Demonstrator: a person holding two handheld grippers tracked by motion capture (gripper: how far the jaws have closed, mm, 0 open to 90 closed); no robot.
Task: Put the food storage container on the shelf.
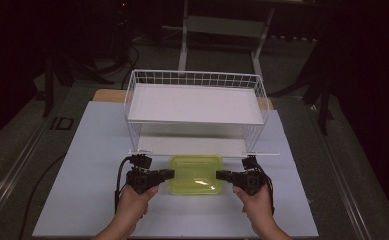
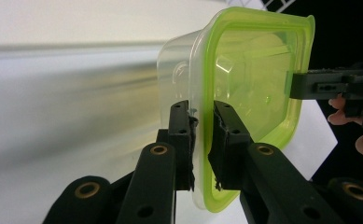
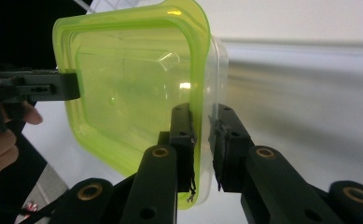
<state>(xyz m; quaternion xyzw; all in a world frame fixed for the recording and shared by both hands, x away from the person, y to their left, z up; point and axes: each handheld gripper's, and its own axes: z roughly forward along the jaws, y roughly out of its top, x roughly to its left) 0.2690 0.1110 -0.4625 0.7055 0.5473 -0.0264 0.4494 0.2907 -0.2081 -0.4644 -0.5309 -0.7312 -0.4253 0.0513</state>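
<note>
A: At the front edge of the desk, just before the wire rack: the lidded container, green lid, clear tub. The left gripper fingers pinch its left rim, the right gripper fingers its right rim.

B: Grip depth?

A: Shallow. In the left gripper view the fingers clamp lid lip and tub flange together; same in the right gripper view. Little purchase.

B: So the carry wants care.

A: My reading: keep both hands level and matched, hold the spacing steady so the rim neither bows nor slips. If it is bound for the rack, the lower shelf sits nearest; slide it in flat, under the upper shelf.
</note>
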